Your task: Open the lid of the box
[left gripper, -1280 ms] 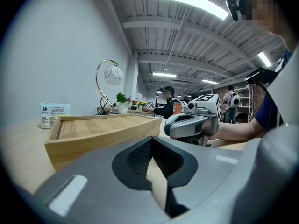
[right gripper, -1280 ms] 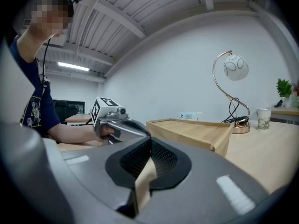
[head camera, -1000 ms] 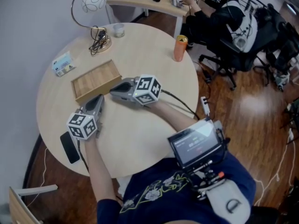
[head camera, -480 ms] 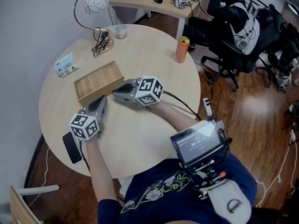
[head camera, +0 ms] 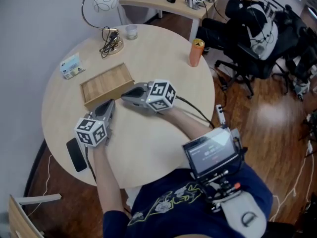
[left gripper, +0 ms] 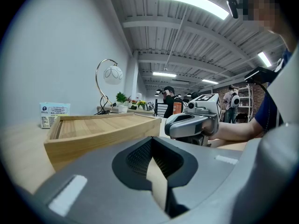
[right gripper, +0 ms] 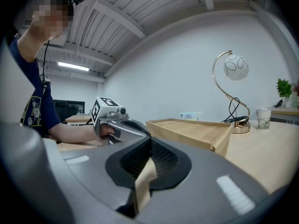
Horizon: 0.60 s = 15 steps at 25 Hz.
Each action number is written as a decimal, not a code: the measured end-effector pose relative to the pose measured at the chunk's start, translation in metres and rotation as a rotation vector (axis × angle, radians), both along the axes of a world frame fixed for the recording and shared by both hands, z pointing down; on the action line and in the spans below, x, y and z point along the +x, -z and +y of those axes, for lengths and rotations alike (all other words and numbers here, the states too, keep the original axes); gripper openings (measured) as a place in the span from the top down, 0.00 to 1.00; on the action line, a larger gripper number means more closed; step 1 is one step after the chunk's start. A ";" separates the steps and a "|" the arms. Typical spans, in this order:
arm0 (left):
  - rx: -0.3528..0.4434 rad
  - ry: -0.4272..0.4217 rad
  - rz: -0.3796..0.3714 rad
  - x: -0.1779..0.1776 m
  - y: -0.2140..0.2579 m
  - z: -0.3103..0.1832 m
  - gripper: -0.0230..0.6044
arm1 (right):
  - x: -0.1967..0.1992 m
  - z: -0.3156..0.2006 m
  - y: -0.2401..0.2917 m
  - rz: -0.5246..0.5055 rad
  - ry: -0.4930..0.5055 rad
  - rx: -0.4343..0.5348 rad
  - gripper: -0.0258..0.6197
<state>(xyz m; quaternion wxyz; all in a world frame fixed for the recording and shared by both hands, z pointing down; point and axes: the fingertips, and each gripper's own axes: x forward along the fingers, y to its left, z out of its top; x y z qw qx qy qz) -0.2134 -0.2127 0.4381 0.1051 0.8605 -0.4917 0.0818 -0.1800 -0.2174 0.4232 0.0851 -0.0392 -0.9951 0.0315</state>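
A flat wooden box (head camera: 106, 85) with a raised rim around its top lies on the round table (head camera: 148, 148), left of centre. My left gripper (head camera: 108, 106) rests on the table just in front of the box's near-left side, jaws shut and empty. My right gripper (head camera: 126, 95) lies at the box's near-right corner, also shut with nothing in it. The left gripper view has the box (left gripper: 100, 127) close ahead, with the right gripper (left gripper: 194, 122) to its right. In the right gripper view the box (right gripper: 191, 132) is ahead and the left gripper (right gripper: 114, 120) sits on the left.
A gold arc lamp (head camera: 101, 9) and a glass (head camera: 131, 31) stand at the table's far edge, and an orange can (head camera: 196, 52) at the far right. A small printed packet (head camera: 71, 66) lies left of the box, and a black phone (head camera: 76, 154) at the near-left edge. A person (head camera: 247, 19) sits at another desk behind.
The head view has drifted slightly. Both grippers stay shut at the box's near side with almost no movement.
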 end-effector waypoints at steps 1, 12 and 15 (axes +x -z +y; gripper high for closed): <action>-0.003 0.003 0.000 0.000 0.000 0.000 0.96 | 0.000 0.000 0.000 0.000 0.001 0.000 0.94; -0.012 0.007 0.000 0.001 0.000 -0.001 0.96 | 0.001 0.000 0.002 0.001 0.002 -0.003 0.94; -0.012 0.008 0.001 0.001 0.001 0.000 0.96 | 0.000 0.000 0.002 -0.004 0.005 -0.001 0.94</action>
